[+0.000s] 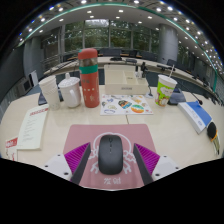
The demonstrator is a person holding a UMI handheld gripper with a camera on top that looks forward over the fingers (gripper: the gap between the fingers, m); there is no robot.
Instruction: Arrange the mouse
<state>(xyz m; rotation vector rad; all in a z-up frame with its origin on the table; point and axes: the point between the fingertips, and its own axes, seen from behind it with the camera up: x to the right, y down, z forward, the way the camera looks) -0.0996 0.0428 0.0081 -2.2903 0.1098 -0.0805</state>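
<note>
You have the mouse (110,153) between the fingers of the gripper (111,158), on a mat (88,136) on the table (165,129). Beyond it stands a tall bottle (90,78), a mug (70,92) to its left, a cup (166,90) far right.

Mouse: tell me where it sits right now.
In the gripper view, the black mouse lies on the pink mat, between the open gripper fingers with a gap on each side, nearer than the red bottle.
</note>
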